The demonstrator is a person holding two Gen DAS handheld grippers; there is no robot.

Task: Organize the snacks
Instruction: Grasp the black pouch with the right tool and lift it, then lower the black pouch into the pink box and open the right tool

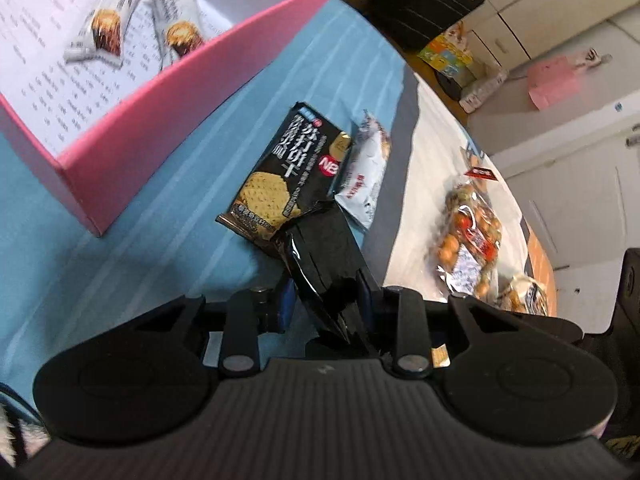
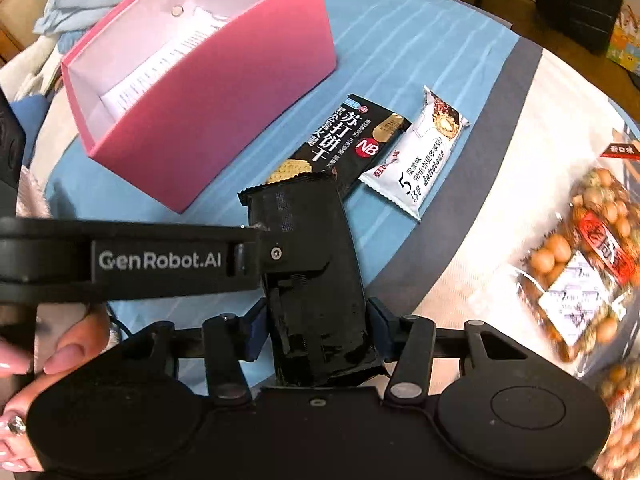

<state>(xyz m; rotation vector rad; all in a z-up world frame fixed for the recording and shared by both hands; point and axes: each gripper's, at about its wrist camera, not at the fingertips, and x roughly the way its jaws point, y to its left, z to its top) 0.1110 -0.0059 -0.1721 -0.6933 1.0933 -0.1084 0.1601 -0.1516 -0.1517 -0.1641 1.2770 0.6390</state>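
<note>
We hold one glossy black snack packet (image 2: pixel 316 300) clamped between both hand-held grippers, right (image 2: pixel 316 332) and left (image 1: pixel 324 296), above the blue-clothed table (image 2: pixel 420 40). Next, we should free one grip and carry it over the black cracker pack (image 2: pixel 340 144) into the pink cardboard box (image 2: pixel 240 92).

Matte black left gripper (image 2: pixel 276 256), "GenRobot.AI" lettering; blue fingers (image 1: pixel 285 304).

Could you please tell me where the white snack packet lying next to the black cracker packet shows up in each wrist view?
Left wrist view: the white snack packet sits just right of centre, on the blue cloth, beside the black cracker packet.
Right wrist view: it lies right of centre, again just right of the black cracker packet.
Shared landmark: the pink box, to the upper left in both.
</note>
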